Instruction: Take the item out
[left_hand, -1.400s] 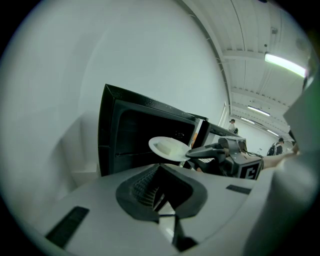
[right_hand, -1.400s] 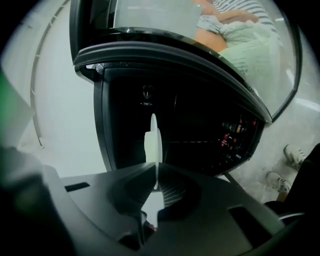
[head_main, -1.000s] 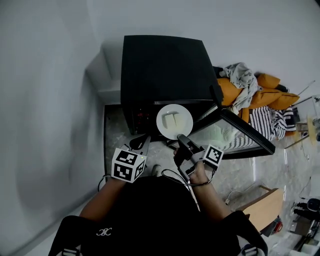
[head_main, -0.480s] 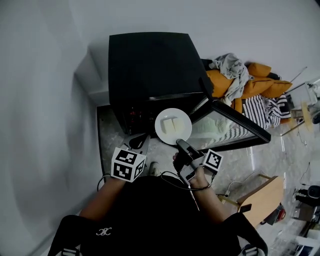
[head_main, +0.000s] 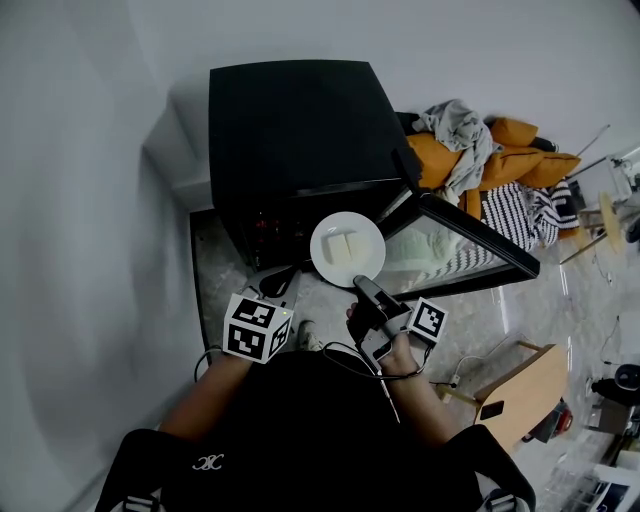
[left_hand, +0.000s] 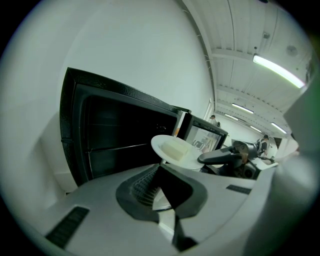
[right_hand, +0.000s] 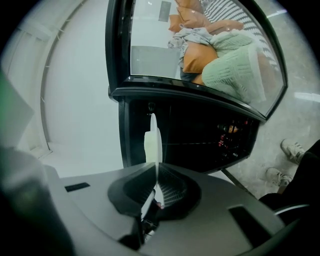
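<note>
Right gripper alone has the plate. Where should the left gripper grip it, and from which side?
Grip the plate by its bare left rim. Bring the left gripper in level from the left, one jaw above and one below. The plate is thin and flat, the right gripper pinches its near edge, and the white pieces fill the middle.

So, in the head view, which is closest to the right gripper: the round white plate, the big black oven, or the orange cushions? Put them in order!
1. Round white plate: pinched in the right gripper, just ahead of it.
2. Big black oven: right behind the plate.
3. Orange cushions: far right, past the oven.
</note>
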